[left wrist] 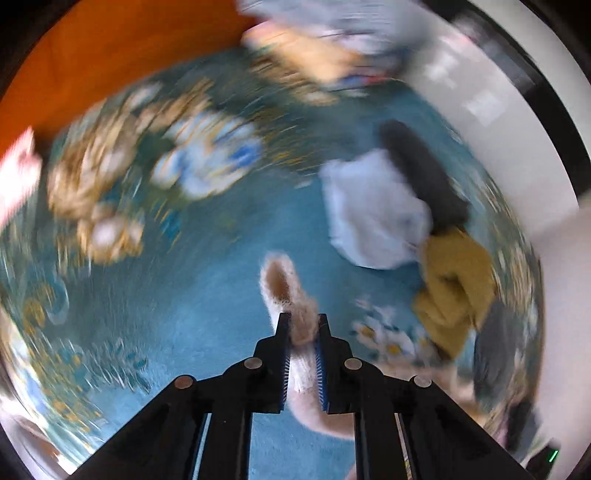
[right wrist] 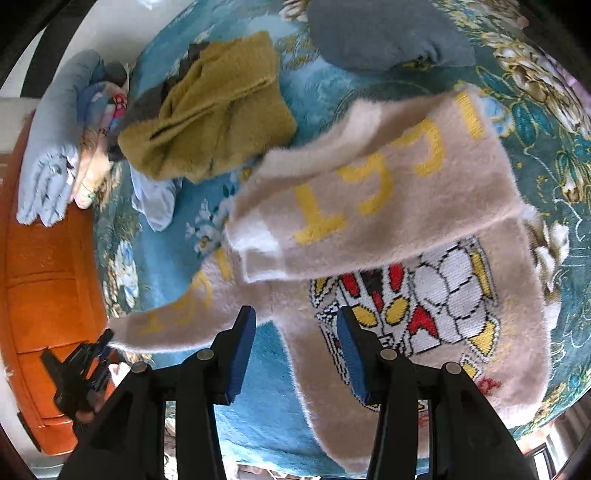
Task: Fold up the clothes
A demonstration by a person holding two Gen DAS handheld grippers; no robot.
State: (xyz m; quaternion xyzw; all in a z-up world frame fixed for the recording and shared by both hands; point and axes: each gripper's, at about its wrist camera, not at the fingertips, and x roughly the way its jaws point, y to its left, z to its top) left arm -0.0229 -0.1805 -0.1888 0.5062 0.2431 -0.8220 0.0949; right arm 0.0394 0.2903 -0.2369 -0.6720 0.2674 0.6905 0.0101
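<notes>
A fuzzy beige sweater [right wrist: 388, 206] with yellow letters and a red, white and yellow graphic lies on the blue floral carpet [right wrist: 266, 417]. One sleeve is folded across its body. My left gripper [left wrist: 303, 325] is shut on the cuff of the other sleeve [left wrist: 284, 284], held above the carpet; this view is motion-blurred. The left gripper also shows in the right wrist view [right wrist: 105, 341] at the sleeve's end. My right gripper [right wrist: 295, 321] is open and empty, just above the sweater's lower body.
A mustard garment [right wrist: 210, 110], a grey one [right wrist: 384, 33] and a pale blue one [right wrist: 155, 203] lie on the carpet beyond the sweater. Folded clothes [right wrist: 51, 155] are stacked by an orange cabinet [right wrist: 48, 280]. A white wall [left wrist: 517, 122] borders the carpet.
</notes>
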